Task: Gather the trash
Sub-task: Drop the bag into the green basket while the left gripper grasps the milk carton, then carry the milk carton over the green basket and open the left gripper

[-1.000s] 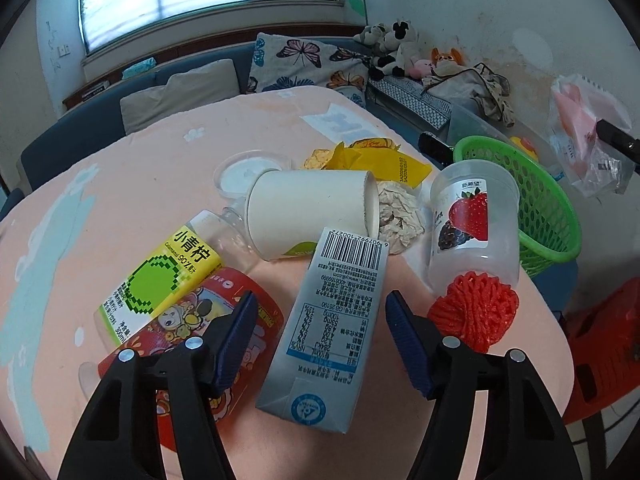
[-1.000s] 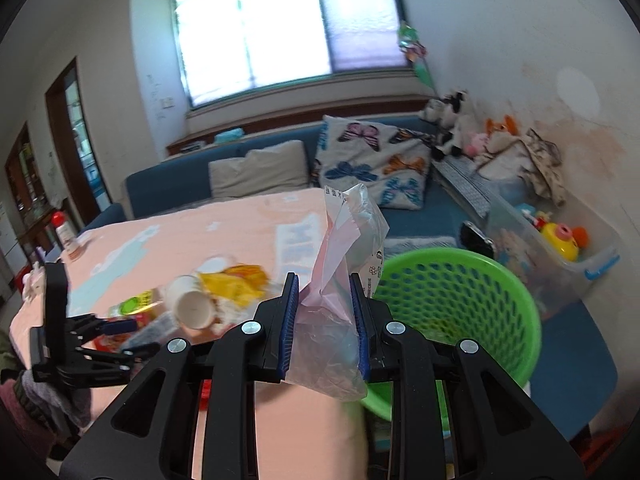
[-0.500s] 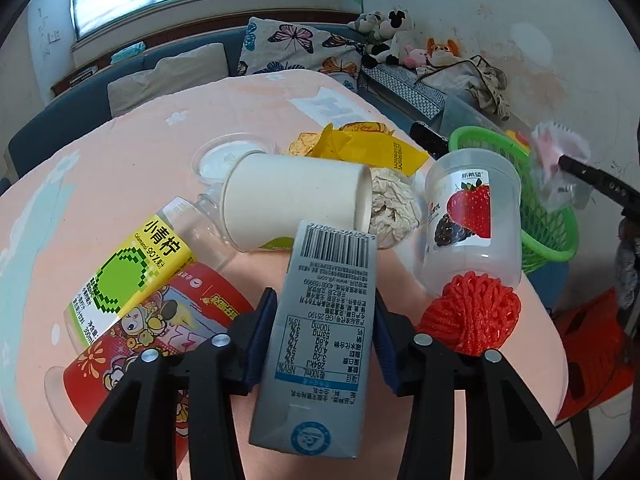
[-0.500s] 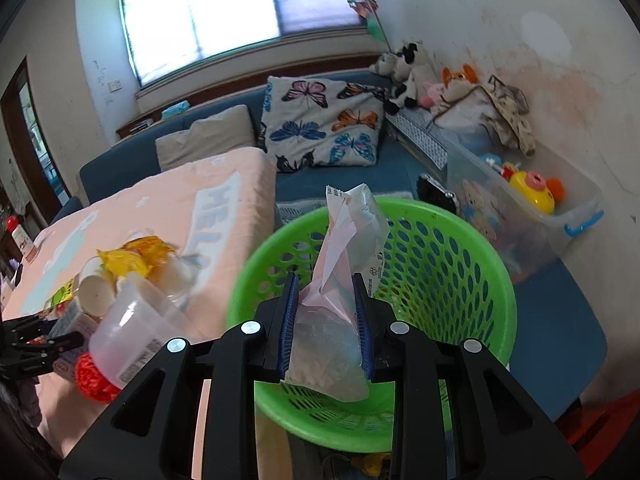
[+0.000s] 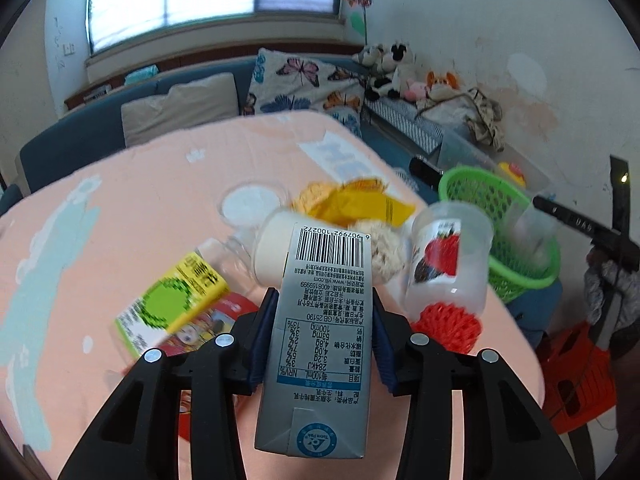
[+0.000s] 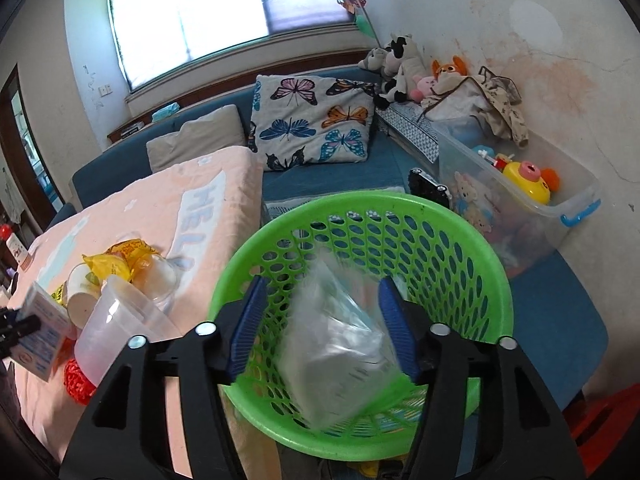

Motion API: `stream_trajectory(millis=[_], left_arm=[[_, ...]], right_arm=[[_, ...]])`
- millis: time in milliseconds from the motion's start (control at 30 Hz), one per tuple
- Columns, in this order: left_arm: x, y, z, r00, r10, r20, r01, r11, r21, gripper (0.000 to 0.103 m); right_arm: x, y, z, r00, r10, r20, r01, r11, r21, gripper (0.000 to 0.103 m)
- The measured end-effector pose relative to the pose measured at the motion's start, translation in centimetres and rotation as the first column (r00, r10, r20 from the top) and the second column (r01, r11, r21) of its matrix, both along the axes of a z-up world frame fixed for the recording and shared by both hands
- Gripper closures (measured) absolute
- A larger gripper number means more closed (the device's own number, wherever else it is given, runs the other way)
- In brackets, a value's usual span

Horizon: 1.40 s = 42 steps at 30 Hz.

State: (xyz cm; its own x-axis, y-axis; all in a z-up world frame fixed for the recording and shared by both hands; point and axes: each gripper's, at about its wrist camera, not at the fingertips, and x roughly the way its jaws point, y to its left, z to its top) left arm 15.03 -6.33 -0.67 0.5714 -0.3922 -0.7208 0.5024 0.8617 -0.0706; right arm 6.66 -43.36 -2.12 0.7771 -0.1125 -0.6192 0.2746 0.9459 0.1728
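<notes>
Trash lies in 2 places: a grey milk carton (image 5: pixel 320 332) is clamped between the blue pads of the left claw (image 5: pixel 320 334), barcode end pointing away, and a clear plastic bag (image 6: pixel 336 344) sits blurred inside the green basket (image 6: pixel 460 248). The right claw (image 6: pixel 322 326) hangs over that basket with its jaws opening; the bag is between the pads but neither pad seems to touch it, though the blur makes that hard to judge.

Just beyond the carton, on the pink desk (image 5: pixel 140 184), lie a red mesh ball (image 5: pixel 446 326), a yellow-green drink bottle (image 5: pixel 172 300) and a red printed wrapper (image 5: pixel 208 320) under it. Next come a tipped white paper cup (image 5: pixel 272 248), a clear cup with a strawberry label (image 5: pixel 448 264) and a crumpled tissue (image 5: pixel 386 252). Further out are a yellow packet (image 5: pixel 360 204) and a round clear lid (image 5: pixel 250 204).

The basket stands off the desk's right edge. Behind it are a blue sofa (image 6: pixel 380 172), a butterfly cushion (image 6: pixel 312 124) and a clear toy box (image 6: pixel 520 200).
</notes>
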Motion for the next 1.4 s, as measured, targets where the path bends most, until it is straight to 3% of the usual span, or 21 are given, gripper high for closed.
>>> stream_trajectory(millis=[267,567,1067,1400], left_arm=[[-0.5,-1.8,3.0,0.999,-0.036,0.031,0.038,0.998,-0.056,0.061],[-0.4,-8.8,4.1,0.99,-0.139,0.025,0.141,0.987,-0.08,0.061],[0.8,-21.6,2.2,0.963,-0.262,-0.059,0.256,0.962,-0.094,0.061],[1.1,-26.6,0.8,0.952,-0.291,-0.098,0.28,0.953,-0.113,0.06]], right_arm=[[-1.5,-0.5,0.7,1.0,0.004,0.028,-0.004,1.0,0.006,0.031],[-4.4,-1.1,1.1,0.999,0.018,0.044,-0.018,1.0,-0.009,0.027],[-8.1,-2.1,0.9,0.998,0.007,0.064,-0.005,0.999,-0.031,0.023],[-9.5,-3.4,-0.1,0.998,-0.031,0.054,0.031,1.0,0.005,0.023]])
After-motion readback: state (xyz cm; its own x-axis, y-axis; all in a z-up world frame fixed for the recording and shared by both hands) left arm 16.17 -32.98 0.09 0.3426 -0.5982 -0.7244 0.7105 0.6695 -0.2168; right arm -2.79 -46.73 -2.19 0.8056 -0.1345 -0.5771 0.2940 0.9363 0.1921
